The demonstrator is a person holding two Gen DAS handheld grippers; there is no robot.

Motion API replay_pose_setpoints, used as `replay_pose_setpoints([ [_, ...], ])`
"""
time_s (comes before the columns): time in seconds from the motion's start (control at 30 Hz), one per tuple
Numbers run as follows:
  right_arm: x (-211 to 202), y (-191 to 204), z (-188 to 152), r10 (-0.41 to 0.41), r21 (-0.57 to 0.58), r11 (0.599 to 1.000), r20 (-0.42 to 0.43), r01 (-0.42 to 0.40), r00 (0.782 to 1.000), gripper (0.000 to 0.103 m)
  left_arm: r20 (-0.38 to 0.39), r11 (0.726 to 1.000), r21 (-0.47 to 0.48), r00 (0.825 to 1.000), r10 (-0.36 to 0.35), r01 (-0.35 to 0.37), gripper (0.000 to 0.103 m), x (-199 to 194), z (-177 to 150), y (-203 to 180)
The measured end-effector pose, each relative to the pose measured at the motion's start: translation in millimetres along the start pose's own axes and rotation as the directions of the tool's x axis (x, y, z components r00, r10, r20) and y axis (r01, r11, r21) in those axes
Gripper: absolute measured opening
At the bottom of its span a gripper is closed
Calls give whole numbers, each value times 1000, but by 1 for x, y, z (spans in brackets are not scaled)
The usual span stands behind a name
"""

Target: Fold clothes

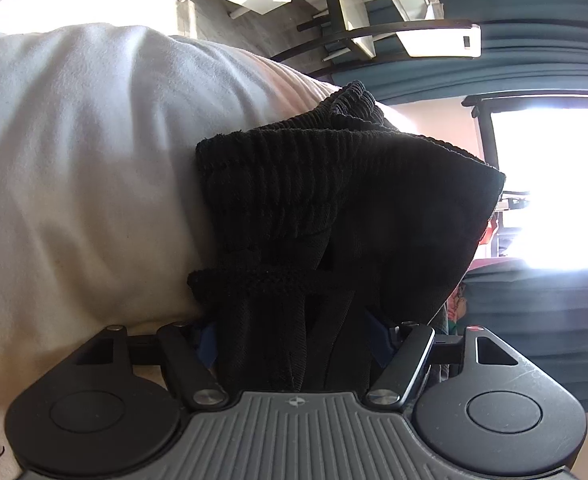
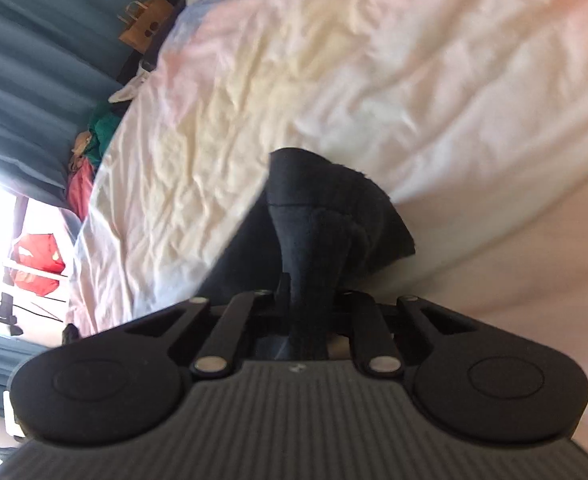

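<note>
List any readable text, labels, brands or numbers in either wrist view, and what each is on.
No readable text in either view.
Left gripper base: a small round crosshair emblem, no letters.
Right gripper base: a similar emblem, blurred.
Brown paper bag: dark marks, too blurred to read.
Black garment: no label visible.

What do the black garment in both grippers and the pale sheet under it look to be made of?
Black garment: likely a matte ribbed knit or corduroy-like fabric, with fine parallel ridges and a gathered, elastic-looking band; it bunches softly in the left gripper and the right gripper.
Pale sheet: probably thin woven cotton, matte and finely creased; the exact fibre cannot be told.
</note>
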State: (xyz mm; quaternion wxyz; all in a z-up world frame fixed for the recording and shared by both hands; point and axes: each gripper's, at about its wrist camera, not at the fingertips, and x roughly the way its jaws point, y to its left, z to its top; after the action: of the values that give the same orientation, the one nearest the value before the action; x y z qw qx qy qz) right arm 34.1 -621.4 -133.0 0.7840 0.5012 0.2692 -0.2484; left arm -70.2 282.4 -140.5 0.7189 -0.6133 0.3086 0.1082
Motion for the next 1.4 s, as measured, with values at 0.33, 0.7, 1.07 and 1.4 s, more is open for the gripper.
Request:
replay_pose_setpoints([
  [0.33, -74, 63, 34, 391, -217, 914, 239, -343, 889, 6, 10, 1000, -21, 1000, 1, -1, 62, -1, 2, 6],
  [0.7, 4, -118, 1, 151, 109, 982, 29, -153, 988, 7, 27, 995, 8, 995, 98, -98, 11, 7, 4, 0],
  [1.07, -33, -72, 15, 163, -58, 986, 62, -159, 985, 7, 65, 997, 79, 998, 11, -16, 6, -64, 7, -40],
  [1.4, -22, -123, -11, 47, -42, 998, 13, -46, 999, 7, -10, 976, 86, 979, 202, -201, 9, -57, 23, 2],
])
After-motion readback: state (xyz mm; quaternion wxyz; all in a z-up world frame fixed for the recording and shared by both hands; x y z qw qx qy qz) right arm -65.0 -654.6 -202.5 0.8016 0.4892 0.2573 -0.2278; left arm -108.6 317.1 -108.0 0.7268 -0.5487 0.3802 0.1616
